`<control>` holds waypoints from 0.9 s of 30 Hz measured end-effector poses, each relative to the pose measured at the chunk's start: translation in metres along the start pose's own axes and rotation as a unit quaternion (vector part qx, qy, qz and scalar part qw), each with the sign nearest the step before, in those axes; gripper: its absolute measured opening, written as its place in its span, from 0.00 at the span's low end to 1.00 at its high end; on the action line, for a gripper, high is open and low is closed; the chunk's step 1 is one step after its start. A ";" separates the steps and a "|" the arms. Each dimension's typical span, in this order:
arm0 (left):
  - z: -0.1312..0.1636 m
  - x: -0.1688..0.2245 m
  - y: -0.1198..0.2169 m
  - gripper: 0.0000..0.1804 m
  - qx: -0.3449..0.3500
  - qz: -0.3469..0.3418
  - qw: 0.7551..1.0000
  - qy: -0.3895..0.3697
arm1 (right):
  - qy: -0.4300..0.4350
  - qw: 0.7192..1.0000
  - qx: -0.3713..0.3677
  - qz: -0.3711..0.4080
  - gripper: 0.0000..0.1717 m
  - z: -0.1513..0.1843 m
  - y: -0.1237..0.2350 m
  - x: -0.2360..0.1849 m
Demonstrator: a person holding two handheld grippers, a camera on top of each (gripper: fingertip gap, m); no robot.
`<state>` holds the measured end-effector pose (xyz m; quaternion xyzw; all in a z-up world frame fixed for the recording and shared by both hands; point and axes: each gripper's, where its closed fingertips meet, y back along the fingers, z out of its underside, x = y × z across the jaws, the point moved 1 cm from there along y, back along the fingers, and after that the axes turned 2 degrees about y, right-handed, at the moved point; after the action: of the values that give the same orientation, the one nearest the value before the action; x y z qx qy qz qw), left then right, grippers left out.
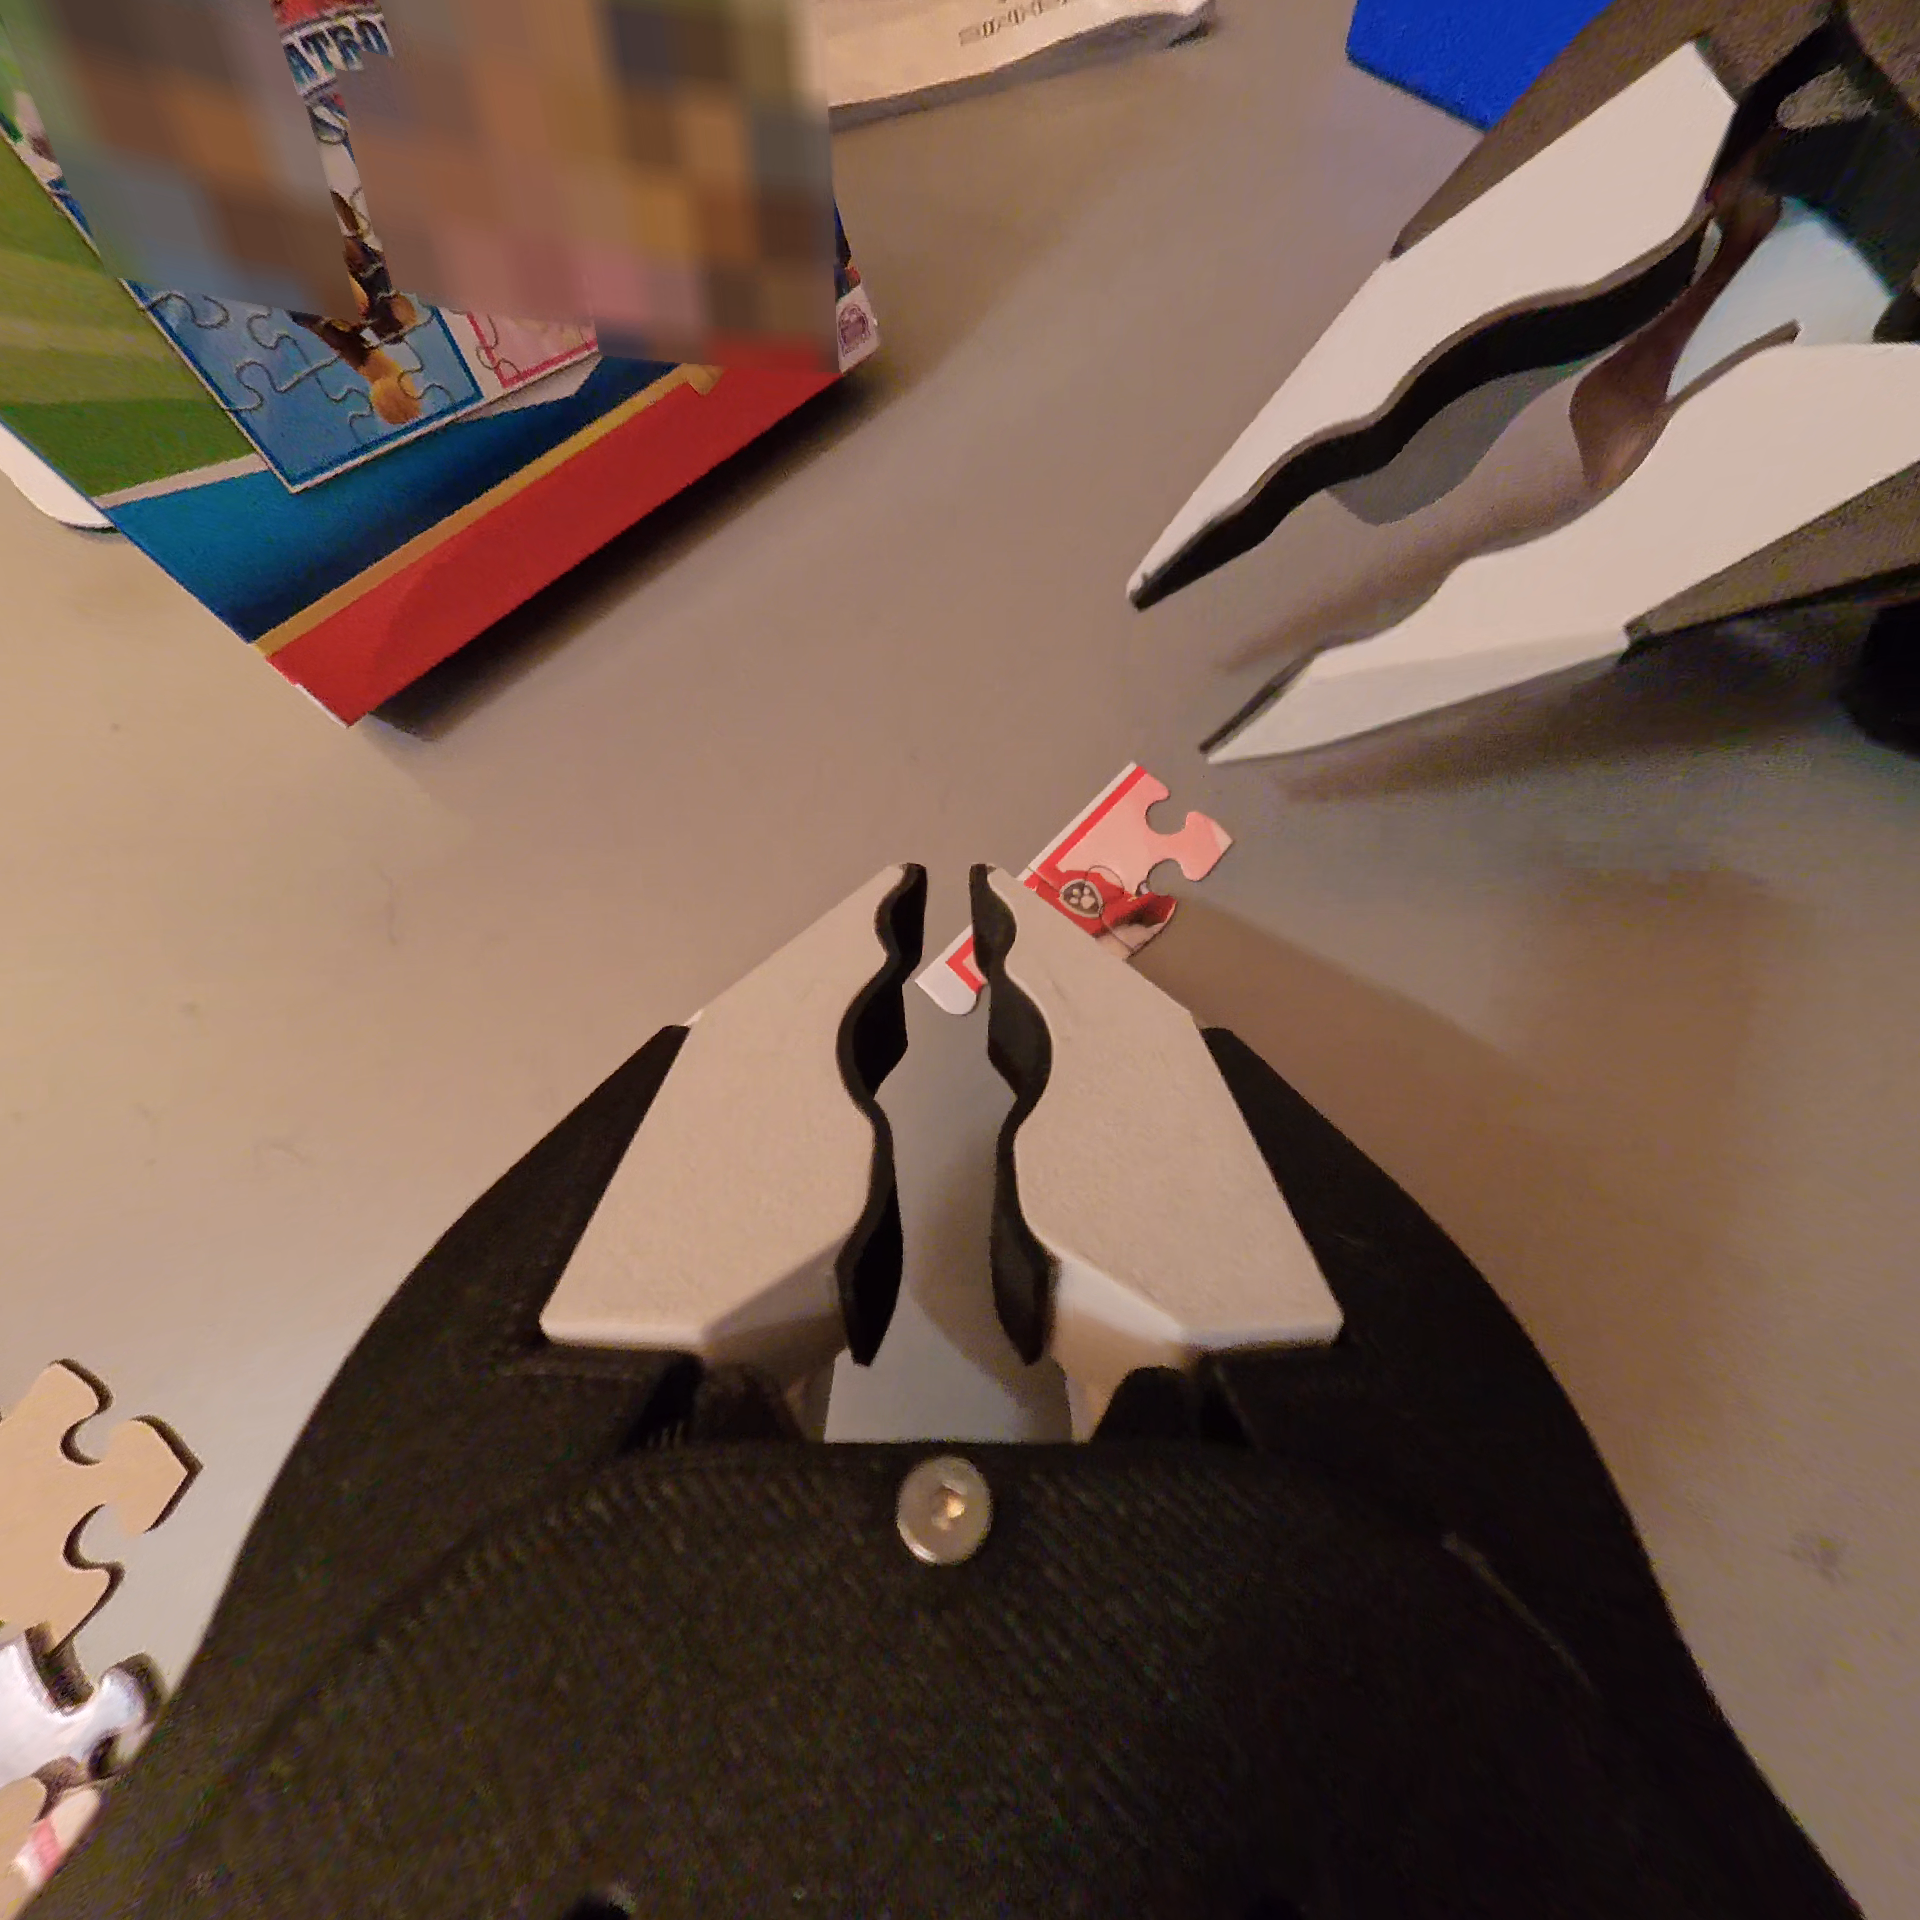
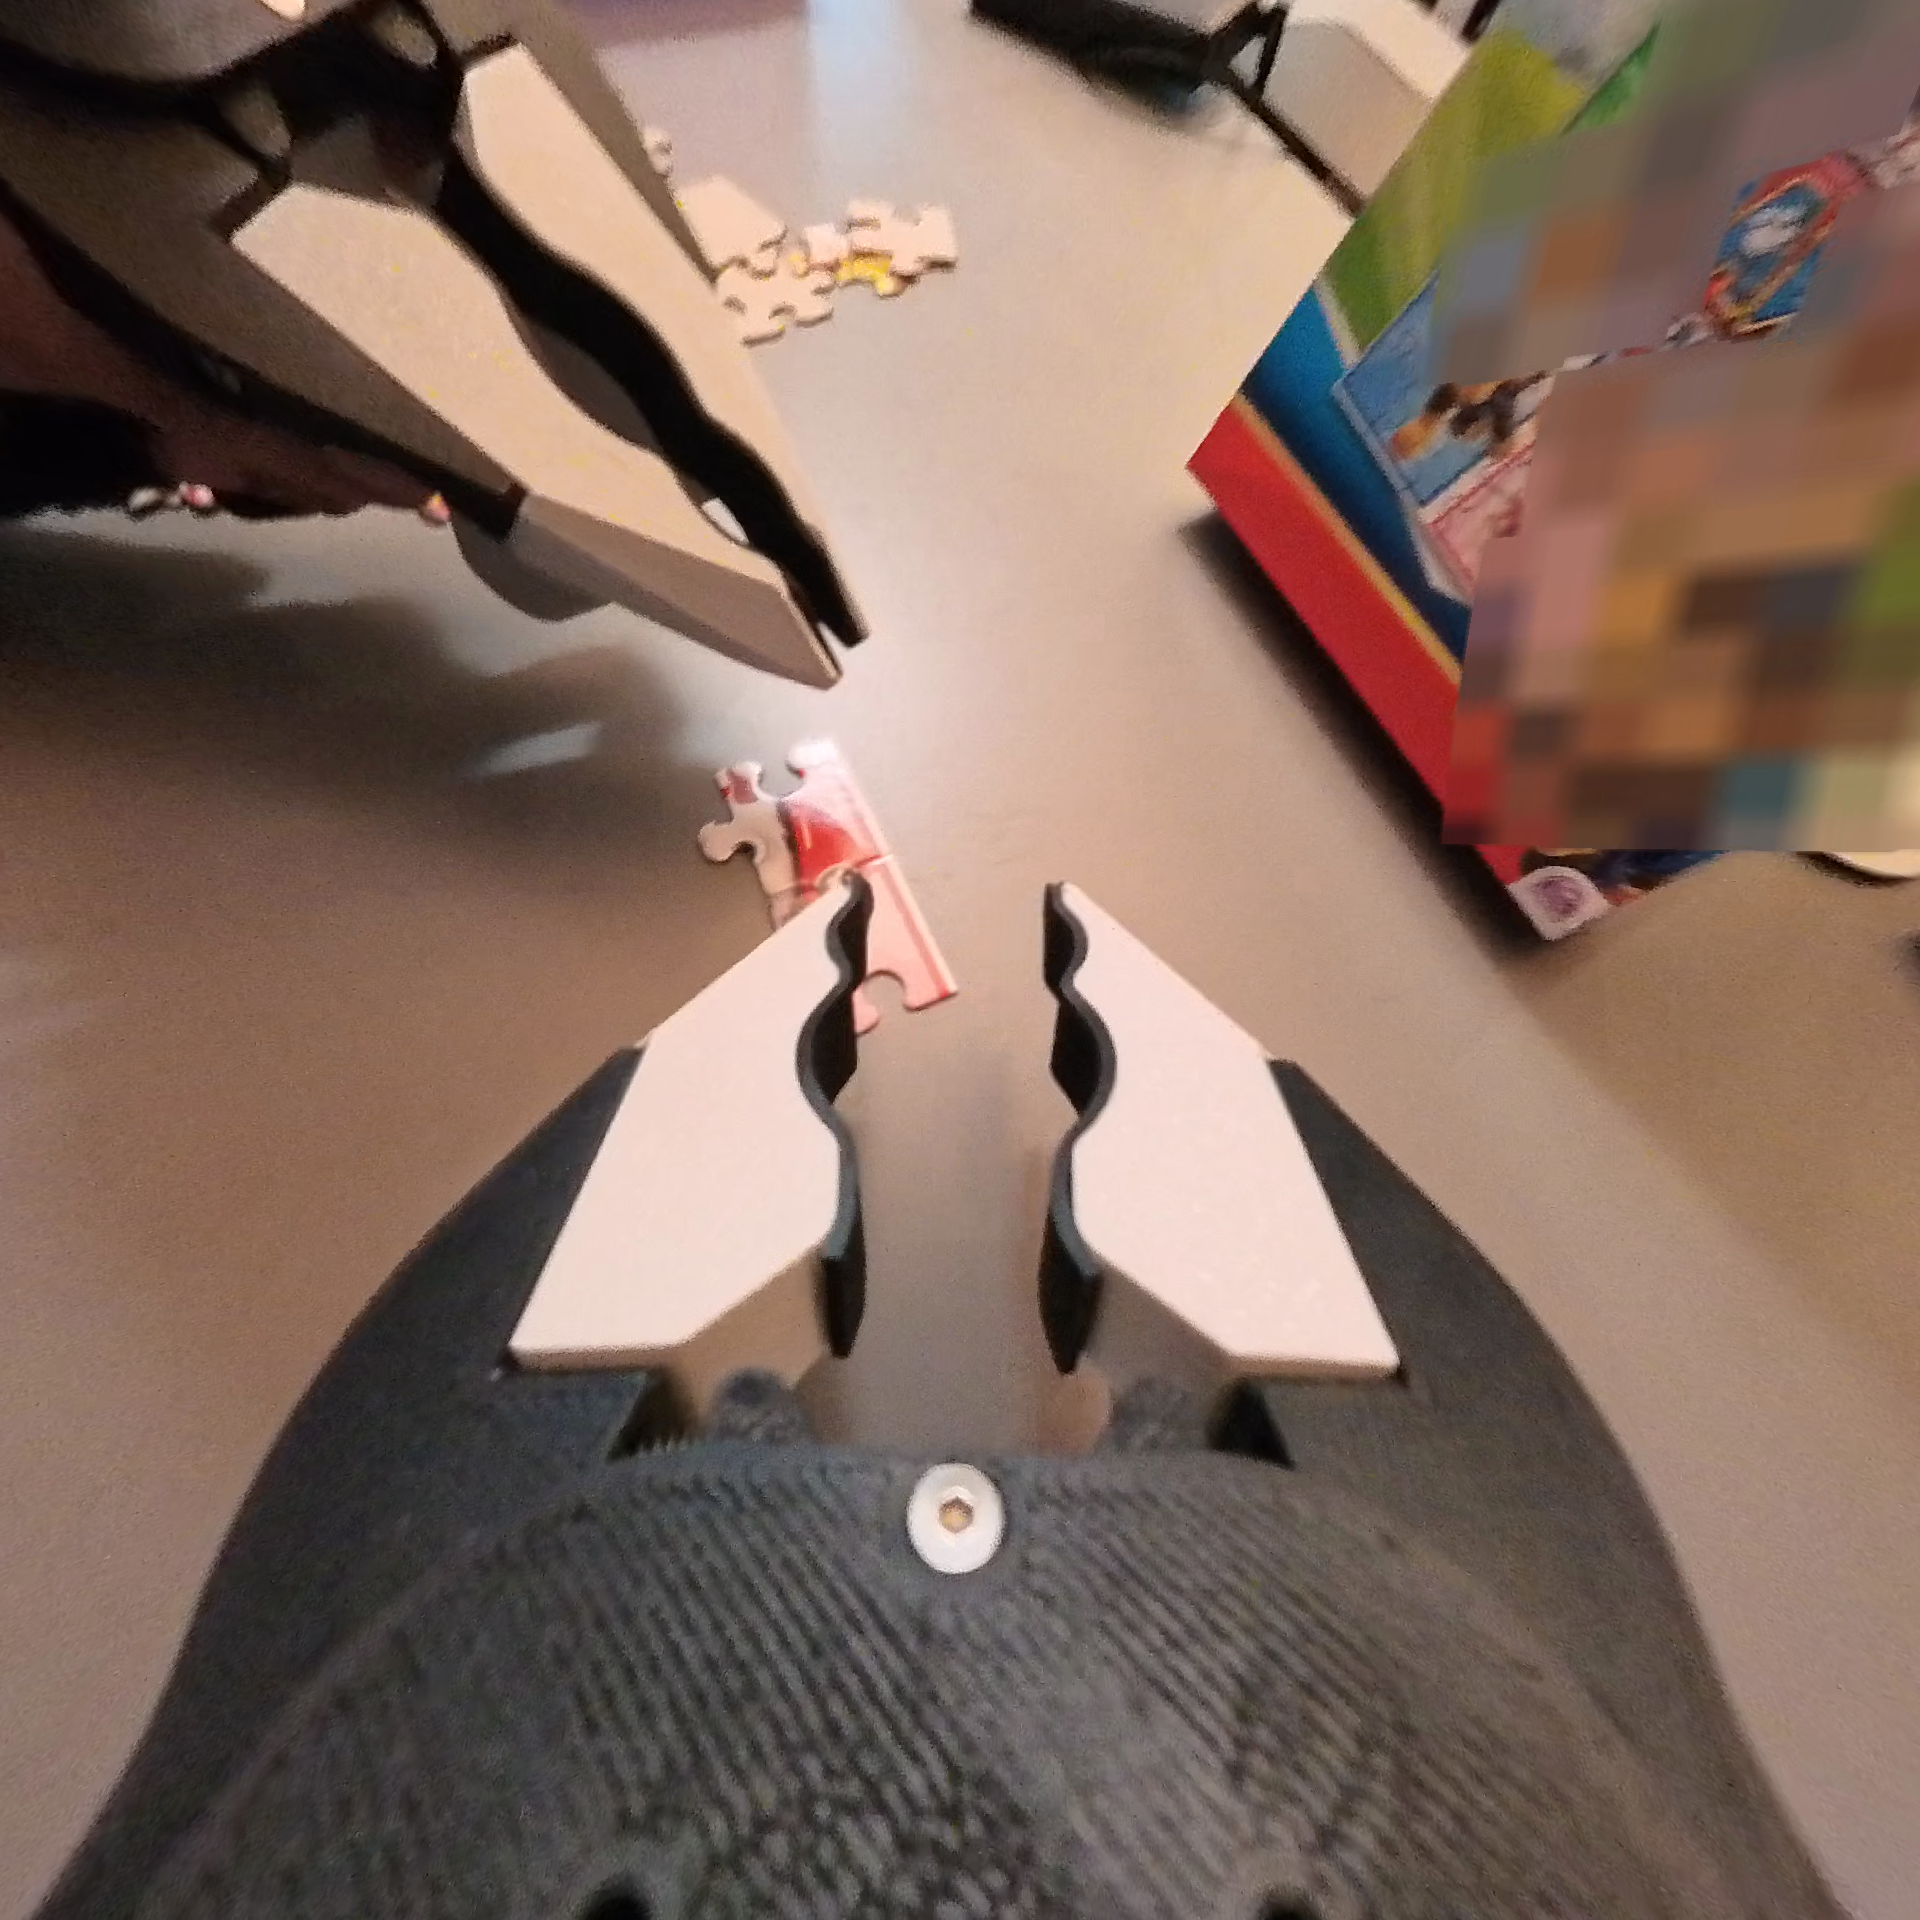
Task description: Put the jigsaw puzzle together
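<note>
Two joined red and white puzzle pieces (image 1: 1143,852) lie flat on the grey table (image 1: 727,810). My left gripper (image 1: 948,875) hovers just above their near end. Its jaws stand a narrow slit apart with nothing between them, and its right finger (image 1: 1081,1039) covers part of the pieces. My right gripper (image 1: 1174,675) shows at the upper right, open, with its tips close to the pieces' far end. In the right wrist view the right gripper (image 2: 951,894) is open and empty. The joined pieces (image 2: 821,831) lie partly under its left finger (image 2: 748,1039). The left gripper (image 2: 836,655) hangs just beyond them.
A colourful puzzle box (image 1: 416,540) stands at the upper left and also shows in the right wrist view (image 2: 1340,540). Loose puzzle pieces (image 1: 73,1475) lie at the lower left, and a cluster of them (image 2: 831,249) lies farther back. A white sheet (image 1: 987,52) and a blue object (image 1: 1455,52) lie at the far edge. Across from one pair of fingers to the other is roughly 6 cm.
</note>
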<state>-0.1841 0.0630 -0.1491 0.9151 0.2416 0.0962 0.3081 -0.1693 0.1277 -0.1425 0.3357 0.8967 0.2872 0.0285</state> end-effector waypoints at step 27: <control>-0.014 -0.003 0.009 0.08 0.047 0.024 0.997 0.055 | -0.106 0.984 0.134 0.056 0.12 -0.030 0.037 0.039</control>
<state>-0.1880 0.0627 -0.1331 0.9273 0.2408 0.1421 0.2488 -0.1851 0.1594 -0.0928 0.4143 0.8989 0.1282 0.0618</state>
